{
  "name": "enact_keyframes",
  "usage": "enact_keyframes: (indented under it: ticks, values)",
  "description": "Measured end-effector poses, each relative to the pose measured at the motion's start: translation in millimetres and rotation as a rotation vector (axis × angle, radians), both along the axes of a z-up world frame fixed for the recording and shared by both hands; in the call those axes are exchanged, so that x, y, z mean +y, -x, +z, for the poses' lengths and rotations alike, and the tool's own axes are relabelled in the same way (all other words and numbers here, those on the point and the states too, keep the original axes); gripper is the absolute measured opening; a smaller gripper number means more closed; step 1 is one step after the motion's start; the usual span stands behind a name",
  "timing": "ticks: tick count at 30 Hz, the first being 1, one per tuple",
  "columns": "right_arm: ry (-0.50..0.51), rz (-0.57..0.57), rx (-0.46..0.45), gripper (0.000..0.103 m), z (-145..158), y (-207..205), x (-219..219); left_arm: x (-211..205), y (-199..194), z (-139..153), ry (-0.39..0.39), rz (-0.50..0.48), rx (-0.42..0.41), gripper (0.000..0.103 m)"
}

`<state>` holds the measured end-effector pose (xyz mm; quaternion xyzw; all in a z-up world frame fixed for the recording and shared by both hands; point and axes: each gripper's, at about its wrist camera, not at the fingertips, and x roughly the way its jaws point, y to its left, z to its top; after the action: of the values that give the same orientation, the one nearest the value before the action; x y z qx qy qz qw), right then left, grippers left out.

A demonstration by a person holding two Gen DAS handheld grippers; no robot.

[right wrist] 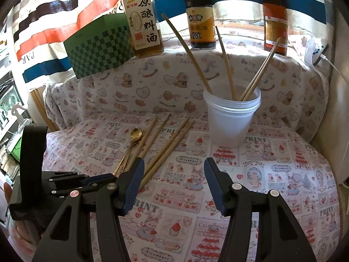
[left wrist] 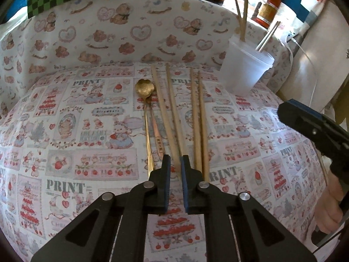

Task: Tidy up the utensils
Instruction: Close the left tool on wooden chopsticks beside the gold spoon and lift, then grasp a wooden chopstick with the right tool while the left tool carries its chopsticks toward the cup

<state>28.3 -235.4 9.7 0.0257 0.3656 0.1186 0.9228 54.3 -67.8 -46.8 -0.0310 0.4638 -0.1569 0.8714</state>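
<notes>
- Left gripper (left wrist: 175, 162): we see its jaws drawn nearly together over the near ends of a pair of wooden chopsticks (left wrist: 168, 113); one stick runs into the narrow gap, but whether the pads press it we cannot tell.
- Just right of these jaws lies a second chopstick pair (left wrist: 199, 122); just left, a gold spoon (left wrist: 146, 118) with a flower-shaped bowl, pointing away.
- Right gripper (right wrist: 174, 168): we find its jaws standing well apart with nothing between them, above the printed tablecloth (right wrist: 272, 174).
- Ahead and slightly right of it stands a translucent plastic cup (right wrist: 231, 122) holding four chopsticks (right wrist: 258, 72).
- Beyond the cup, sauce bottles (right wrist: 200, 21) line the back edge.
</notes>
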Motion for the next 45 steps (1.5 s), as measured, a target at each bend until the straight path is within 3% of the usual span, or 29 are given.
enact_keyframes:
  ticks: [5, 11, 17, 23, 31, 35, 39, 45]
  values:
    - [-0.016, 0.014, 0.022, 0.059, -2.8, -3.0, 0.2, -7.9, -1.2, -4.7, -0.056, 0.003, 0.001, 0.009]
    - [-0.013, 0.006, 0.02, 0.06, -1.7, -3.6, -0.7, -4.1, -4.5, -8.2, -0.039, 0.015, 0.015, 0.012]
    - [0.001, 0.004, 0.03, 0.06, -4.9, -5.6, 1.5, -13.1, -1.3, -8.1, -0.081, -0.003, -0.006, 0.012]
    - [-0.005, -0.009, 0.038, 0.06, -7.6, -8.0, -0.1, 2.5, -3.8, -4.8, 0.04, 0.042, 0.045, 0.005]
    - [0.001, -0.002, 0.058, 0.06, -11.8, -10.6, 1.8, 24.3, 20.7, 40.9, 0.119, 0.112, -0.194, 0.005]
    - [0.084, 0.11, 0.099, 0.06, -26.9, -9.9, 28.7, 38.0, 36.1, 64.9, 0.142, 0.156, -0.351, 0.005]
    - [0.156, 0.177, 0.103, 0.06, -37.4, -0.7, 55.7, 56.5, 38.8, 74.4, 0.212, 0.185, -0.398, 0.004]
    - [0.187, 0.285, 0.155, 0.059, -51.1, 9.8, 79.3, 57.4, 44.4, 82.8, 0.183, 0.212, -0.446, 0.005]
